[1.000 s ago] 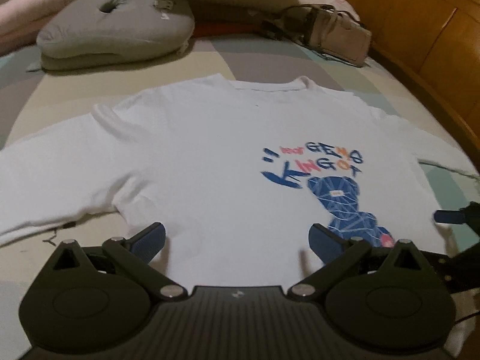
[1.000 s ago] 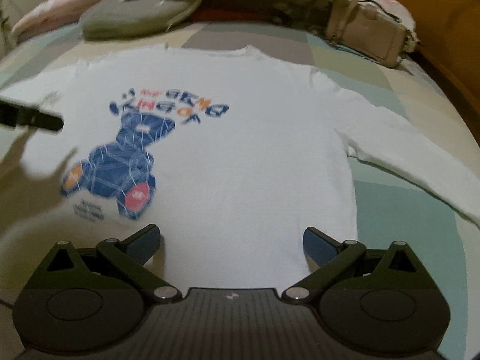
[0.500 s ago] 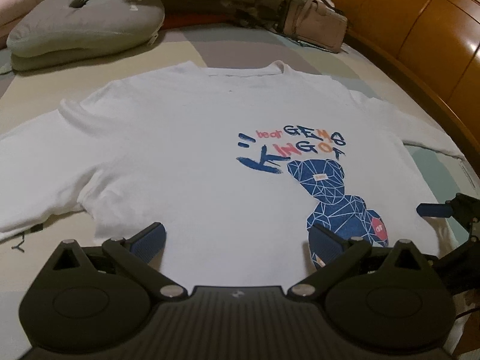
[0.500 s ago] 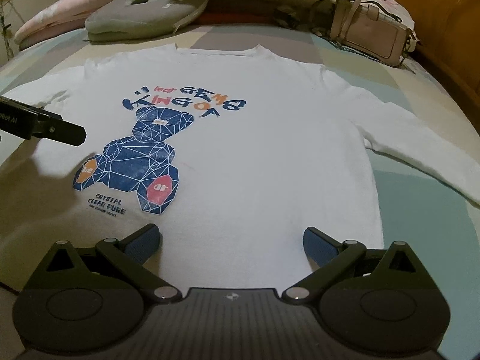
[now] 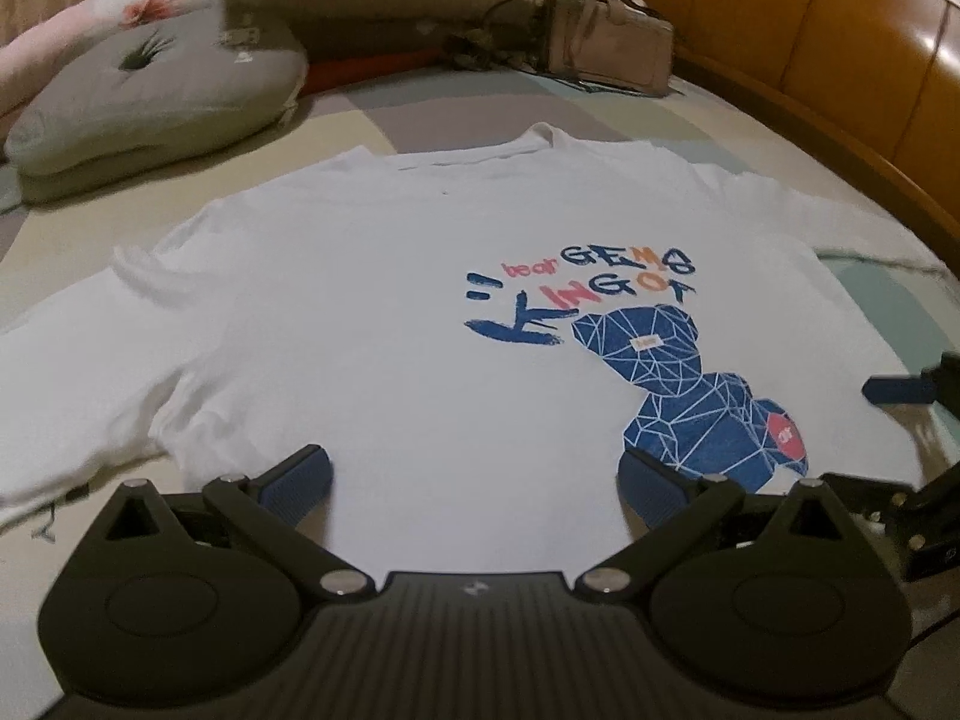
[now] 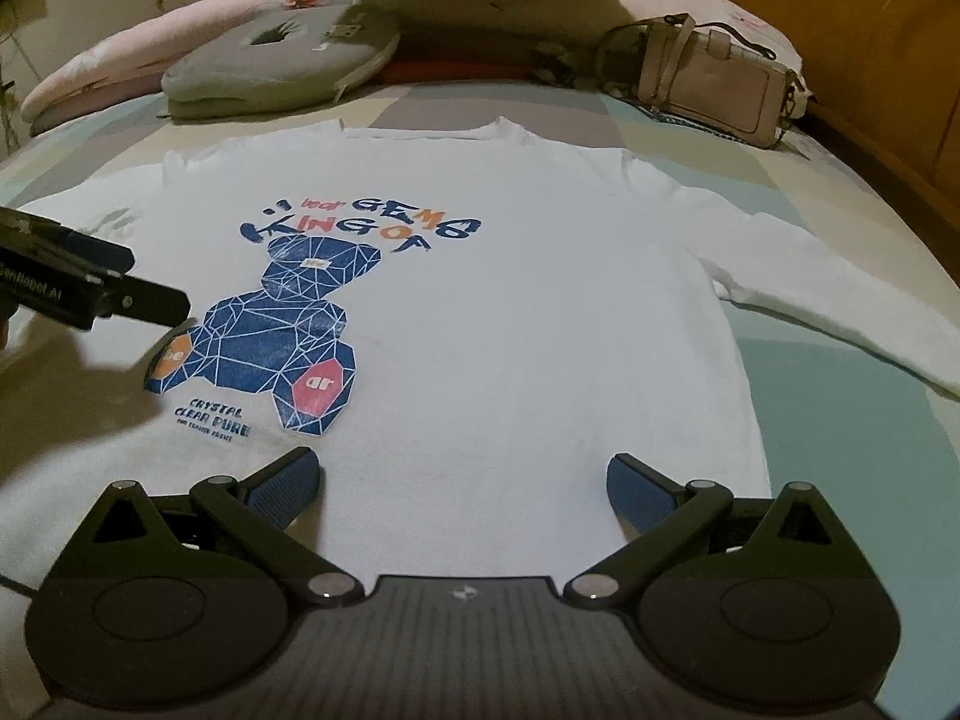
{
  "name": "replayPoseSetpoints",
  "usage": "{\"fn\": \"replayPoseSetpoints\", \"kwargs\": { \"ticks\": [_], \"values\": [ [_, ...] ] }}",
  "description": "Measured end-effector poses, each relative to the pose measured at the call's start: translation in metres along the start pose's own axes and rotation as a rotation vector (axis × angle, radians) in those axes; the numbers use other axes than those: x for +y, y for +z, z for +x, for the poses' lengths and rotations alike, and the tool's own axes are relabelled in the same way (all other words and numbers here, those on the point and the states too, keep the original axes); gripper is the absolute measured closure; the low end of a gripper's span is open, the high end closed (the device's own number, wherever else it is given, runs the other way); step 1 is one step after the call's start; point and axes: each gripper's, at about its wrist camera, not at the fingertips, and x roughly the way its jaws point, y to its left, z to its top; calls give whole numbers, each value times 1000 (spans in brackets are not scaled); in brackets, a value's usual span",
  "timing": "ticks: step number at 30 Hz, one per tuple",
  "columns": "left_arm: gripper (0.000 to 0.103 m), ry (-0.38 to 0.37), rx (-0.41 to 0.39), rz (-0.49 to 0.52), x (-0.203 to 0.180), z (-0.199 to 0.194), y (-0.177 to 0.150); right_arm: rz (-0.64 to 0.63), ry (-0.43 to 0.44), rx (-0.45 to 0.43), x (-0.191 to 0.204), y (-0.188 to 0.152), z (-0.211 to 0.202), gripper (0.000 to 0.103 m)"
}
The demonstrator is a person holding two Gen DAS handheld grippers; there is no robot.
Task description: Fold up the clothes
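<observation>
A white long-sleeved shirt (image 5: 372, 324) with a blue bear print (image 5: 690, 396) lies flat, front up, on the bed, with its collar at the far side. My left gripper (image 5: 474, 477) hovers open over the hem on the left half, holding nothing. My right gripper (image 6: 462, 480) hovers open over the hem of the shirt (image 6: 540, 312) to the right of the bear print (image 6: 270, 330), also holding nothing. The right sleeve (image 6: 840, 306) stretches out toward the bed's right side. One of the right gripper's fingers (image 5: 894, 390) shows at the edge of the left wrist view.
A grey cushion (image 5: 156, 96) and a pink floral pillow (image 6: 150, 42) lie beyond the collar. A beige handbag (image 6: 714, 84) sits at the far right. A wooden bed frame (image 5: 840, 60) runs along the right side. The patchwork bedsheet (image 6: 840, 432) surrounds the shirt.
Both cameras have shifted slightly over the hem and the motion blur has eased. Both grippers stay open. The shirt has not moved.
</observation>
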Motion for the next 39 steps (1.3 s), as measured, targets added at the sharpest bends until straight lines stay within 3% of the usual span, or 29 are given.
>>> {"fn": "replayPoseSetpoints", "kwargs": {
  "ticks": [7, 10, 17, 23, 28, 32, 39],
  "values": [
    [1, 119, -75, -200, -23, -53, -14, -8, 50, -2, -6, -9, -15, 0],
    [1, 130, -57, -255, -45, -68, -20, -6, 106, 17, -14, -16, -31, 0],
    [1, 156, 7, -194, -100, -66, -34, 110, 269, -27, -55, -63, -83, 0],
    [1, 152, 28, -132, -121, -57, -42, 95, 281, -63, -62, -66, -91, 0],
    [1, 156, 41, -128, -119, -58, -58, 35, 291, -64, -38, -54, -77, 0],
    [1, 163, 55, -140, -114, -58, -73, -17, 265, -27, -23, -61, -65, 0],
    [1, 187, 51, -98, -122, -68, -95, -140, 205, -68, -14, -80, -71, 0]
  ]
}}
